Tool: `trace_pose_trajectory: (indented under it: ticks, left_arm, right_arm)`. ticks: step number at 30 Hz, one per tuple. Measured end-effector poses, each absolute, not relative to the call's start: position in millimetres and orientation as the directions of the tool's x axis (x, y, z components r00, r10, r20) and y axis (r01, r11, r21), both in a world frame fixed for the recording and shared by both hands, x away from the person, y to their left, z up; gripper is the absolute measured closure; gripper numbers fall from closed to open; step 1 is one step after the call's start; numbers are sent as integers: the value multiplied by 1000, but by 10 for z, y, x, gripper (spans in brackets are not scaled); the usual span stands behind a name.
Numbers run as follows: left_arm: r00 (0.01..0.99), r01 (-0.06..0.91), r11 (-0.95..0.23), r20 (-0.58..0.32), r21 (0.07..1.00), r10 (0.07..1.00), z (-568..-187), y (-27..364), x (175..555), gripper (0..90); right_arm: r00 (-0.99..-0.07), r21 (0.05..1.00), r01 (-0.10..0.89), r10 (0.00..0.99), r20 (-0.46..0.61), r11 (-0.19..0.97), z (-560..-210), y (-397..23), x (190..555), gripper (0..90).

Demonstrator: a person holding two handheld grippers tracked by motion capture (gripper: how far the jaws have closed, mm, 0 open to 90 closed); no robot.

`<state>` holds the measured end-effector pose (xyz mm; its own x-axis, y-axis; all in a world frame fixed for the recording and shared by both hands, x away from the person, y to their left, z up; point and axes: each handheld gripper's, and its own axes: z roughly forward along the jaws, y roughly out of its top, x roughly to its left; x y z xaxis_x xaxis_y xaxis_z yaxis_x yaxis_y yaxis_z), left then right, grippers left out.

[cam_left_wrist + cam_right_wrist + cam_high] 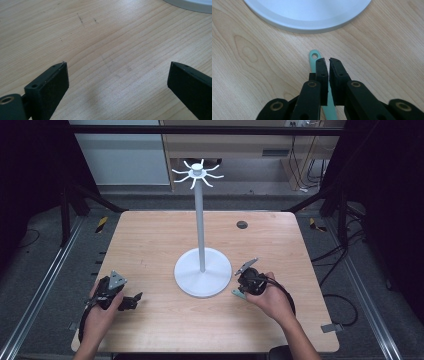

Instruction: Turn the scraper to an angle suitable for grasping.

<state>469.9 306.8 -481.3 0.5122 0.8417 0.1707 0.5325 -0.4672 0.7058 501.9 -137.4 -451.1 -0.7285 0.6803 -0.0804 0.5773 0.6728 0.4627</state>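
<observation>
A mint-green utensil handle [314, 55] with a hole at its end lies on the wooden table, close to the round base [307, 15] of a white hook stand [200, 220]. My right gripper [327, 61] sits just over that handle, its jaws all but shut with a thin slit between the pads. The handle runs beneath the jaws rather than between the pads. In the high view the green end [238, 293] pokes out beside the right gripper [243, 287]. My left gripper [134, 301] rests at the table's near left, and its jaws [117, 75] are wide open over bare wood.
The stand's tall pole ends in a ring of curved hooks [198, 172]. Its base edge [195, 5] shows at the top right of the left gripper view. A small dark grommet [242, 224] sits in the table's far right. Dark frame posts flank the table.
</observation>
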Motion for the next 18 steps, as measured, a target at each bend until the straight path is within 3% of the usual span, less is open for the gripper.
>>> trace_pose_trajectory:
  ticks: [11,18]
  left_arm:
    - [513,534,-467,170,705,842,-4817,3067,4700,34]
    - [512,535,-468,170,704,842,-4819,3067,4700,34]
  right_arm:
    - [-771,380,567,633,-65,730,-4541,-1315,5092,710]
    - [-773,348,576,631,-65,740,-4582,-1298,5135,679]
